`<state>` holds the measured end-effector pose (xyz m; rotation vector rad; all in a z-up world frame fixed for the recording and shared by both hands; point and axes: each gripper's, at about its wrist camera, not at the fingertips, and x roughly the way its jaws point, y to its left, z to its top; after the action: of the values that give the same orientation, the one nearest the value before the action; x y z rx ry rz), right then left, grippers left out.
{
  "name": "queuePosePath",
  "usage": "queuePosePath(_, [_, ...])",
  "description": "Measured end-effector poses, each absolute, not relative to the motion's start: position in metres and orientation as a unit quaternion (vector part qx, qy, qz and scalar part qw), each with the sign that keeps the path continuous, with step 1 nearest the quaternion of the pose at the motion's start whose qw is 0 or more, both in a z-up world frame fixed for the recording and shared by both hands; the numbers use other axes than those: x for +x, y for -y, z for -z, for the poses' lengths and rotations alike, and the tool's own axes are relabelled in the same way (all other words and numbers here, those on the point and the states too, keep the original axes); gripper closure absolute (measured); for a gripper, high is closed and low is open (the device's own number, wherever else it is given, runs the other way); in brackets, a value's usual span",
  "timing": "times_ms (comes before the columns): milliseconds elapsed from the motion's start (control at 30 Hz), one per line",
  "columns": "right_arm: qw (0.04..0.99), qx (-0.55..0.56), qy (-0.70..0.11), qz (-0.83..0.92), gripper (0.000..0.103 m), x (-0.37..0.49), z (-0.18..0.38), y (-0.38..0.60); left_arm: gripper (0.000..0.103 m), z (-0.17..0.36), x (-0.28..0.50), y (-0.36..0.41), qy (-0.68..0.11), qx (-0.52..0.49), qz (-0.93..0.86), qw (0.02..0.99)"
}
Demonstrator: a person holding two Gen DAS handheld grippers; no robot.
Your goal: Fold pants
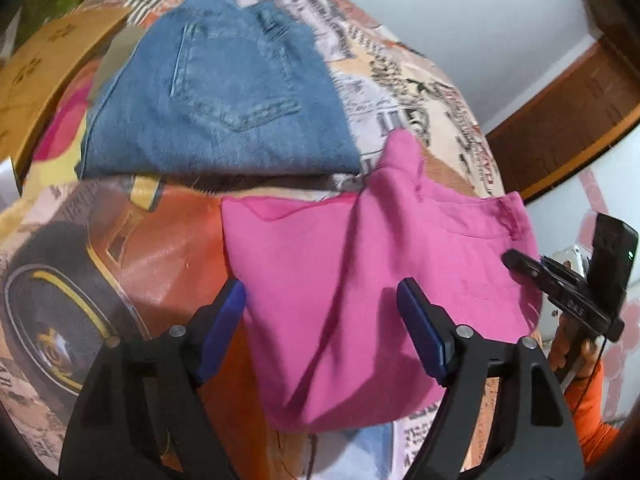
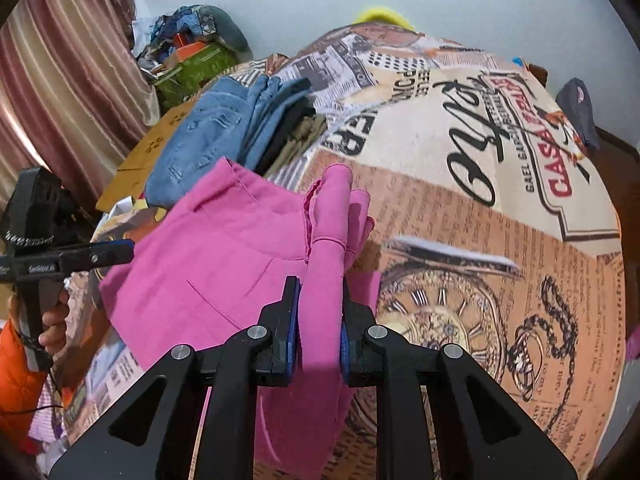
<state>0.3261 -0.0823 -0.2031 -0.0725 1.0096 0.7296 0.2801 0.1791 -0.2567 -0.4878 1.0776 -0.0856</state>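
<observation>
Pink pants (image 1: pixel 360 264) lie partly folded on a printed bedspread (image 1: pixel 152 264). My left gripper (image 1: pixel 320 312) is open, its blue-padded fingers (image 1: pixel 224 320) spread just above the pants' near left part, holding nothing. In the right wrist view my right gripper (image 2: pixel 318 320) is shut on a bunched fold of the pink pants (image 2: pixel 224 264), lifted a little off the bed. The right gripper also shows at the right edge of the left wrist view (image 1: pixel 560 284), and the left gripper at the left of the right wrist view (image 2: pixel 96 256).
A stack of folded blue jeans (image 1: pixel 216 108) lies behind the pink pants; it also shows in the right wrist view (image 2: pixel 224 128). A cardboard box (image 1: pixel 44 72) and clutter (image 2: pixel 188 52) sit at the far left. A wooden headboard (image 1: pixel 560 128) is on the right.
</observation>
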Motion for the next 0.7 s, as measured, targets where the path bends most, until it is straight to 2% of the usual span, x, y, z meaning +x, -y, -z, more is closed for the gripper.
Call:
queuePosePath(67, [0.81, -0.035, -0.476, -0.34, 0.083, 0.325, 0.206, 0.084, 0.024, 0.266, 0.282, -0.18, -0.517, -0.236, 0.037, 0.822])
queuePosePath(133, [0.808, -0.035, -0.482, -0.337, 0.074, 0.325, 0.209, 0.086, 0.022, 0.274, 0.284, -0.18, -0.524, -0.244, 0.038, 0.815])
queuePosePath(167, [0.804, -0.03, -0.49, -0.335, 0.062, 0.325, 0.211, 0.088, 0.022, 0.277, 0.283, -0.18, -0.525, -0.25, 0.04, 0.813])
queuePosePath(200, [0.801, -0.024, -0.496, -0.334, 0.054, 0.325, 0.213, 0.09, 0.022, 0.279, 0.284, -0.18, -0.525, -0.259, 0.046, 0.81])
queuePosePath(367, [0.792, -0.016, -0.509, -0.336, 0.043, 0.323, 0.223, 0.093, 0.022, 0.284, 0.287, -0.18, -0.519, -0.281, 0.069, 0.804])
queuePosePath(467, [0.782, 0.0, -0.523, -0.337, 0.041, 0.329, 0.234, 0.093, 0.025, 0.283, 0.288, -0.177, -0.522, -0.273, 0.071, 0.805])
queuePosePath(567, [0.765, 0.028, -0.541, -0.348, 0.041, 0.338, 0.241, 0.094, 0.047, 0.278, 0.29, -0.17, -0.519, -0.261, 0.08, 0.81])
queuePosePath(600, [0.764, 0.029, -0.541, -0.351, 0.047, 0.338, 0.242, 0.093, 0.059, 0.275, 0.29, -0.166, -0.518, -0.252, 0.084, 0.813])
queuePosePath(633, [0.76, 0.032, -0.541, -0.358, 0.051, 0.338, 0.242, 0.092, 0.078, 0.271, 0.292, -0.161, -0.516, -0.243, 0.09, 0.817])
queuePosePath(700, [0.757, 0.035, -0.541, -0.364, 0.062, 0.338, 0.242, 0.09, 0.083, 0.265, 0.292, -0.154, -0.516, -0.225, 0.085, 0.822])
